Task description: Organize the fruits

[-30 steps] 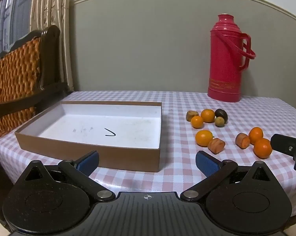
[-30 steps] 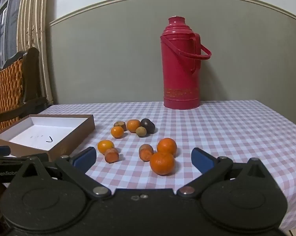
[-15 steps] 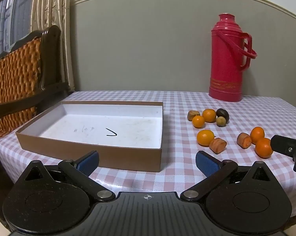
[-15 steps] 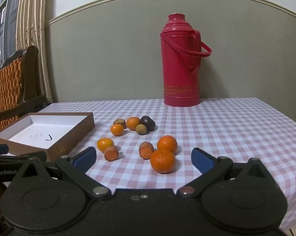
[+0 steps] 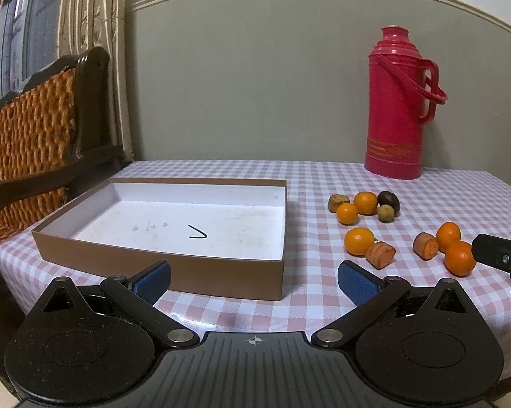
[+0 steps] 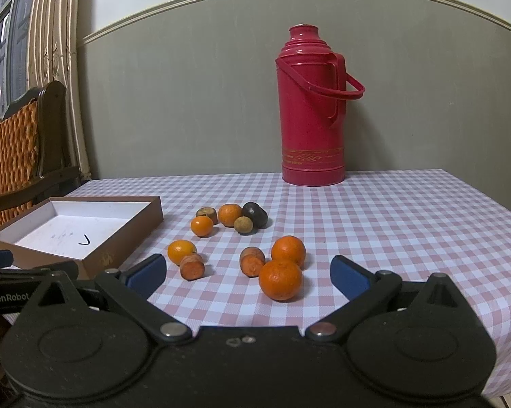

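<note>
Table, left view: checked tablecloth (image 5: pixel 323 176); left gripper (image 5: pixel 253 277) spread wide and empty, facing the empty box (image 5: pixel 194 268), fruits to the right.
Right view: right gripper (image 6: pixel 247 268) agape, nearest orange (image 6: pixel 280 279) just beyond the tips.
Handling: likely light, round, rolls; pinch across its middle.

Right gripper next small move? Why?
Probably ease the right gripper forward and down onto the nearest orange. Both grippers are open and hold nothing, the box holds no fruit, and that orange lies just ahead, between the right gripper's fingers.
</note>
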Motion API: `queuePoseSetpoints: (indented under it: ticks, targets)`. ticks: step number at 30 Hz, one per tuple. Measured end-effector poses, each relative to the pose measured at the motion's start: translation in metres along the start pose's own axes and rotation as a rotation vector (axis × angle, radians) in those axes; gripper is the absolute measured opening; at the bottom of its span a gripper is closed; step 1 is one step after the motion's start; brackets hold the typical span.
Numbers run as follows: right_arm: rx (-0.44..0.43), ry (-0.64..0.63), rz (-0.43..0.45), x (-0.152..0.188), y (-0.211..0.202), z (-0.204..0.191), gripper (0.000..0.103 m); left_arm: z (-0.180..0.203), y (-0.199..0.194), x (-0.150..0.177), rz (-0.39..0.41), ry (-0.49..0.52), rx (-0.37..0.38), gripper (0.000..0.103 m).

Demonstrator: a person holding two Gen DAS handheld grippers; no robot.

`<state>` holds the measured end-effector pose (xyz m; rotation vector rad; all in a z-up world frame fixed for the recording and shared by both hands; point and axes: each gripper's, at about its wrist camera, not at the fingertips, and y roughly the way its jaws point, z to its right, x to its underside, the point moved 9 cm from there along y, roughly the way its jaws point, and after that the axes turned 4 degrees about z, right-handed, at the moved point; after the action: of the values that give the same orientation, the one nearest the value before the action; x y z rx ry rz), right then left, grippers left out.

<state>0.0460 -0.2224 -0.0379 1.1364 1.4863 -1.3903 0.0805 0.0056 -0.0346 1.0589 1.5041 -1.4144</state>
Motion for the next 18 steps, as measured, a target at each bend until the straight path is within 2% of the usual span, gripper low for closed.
queuePoseSetpoints:
  ticks: [18]
  targets:
    - [0.02, 0.012, 0.003, -0.0004, -0.0006, 0.0042, 0.097, -0.0032, -0.0026, -0.0031, 0.018, -0.007, -0.005, 0.103]
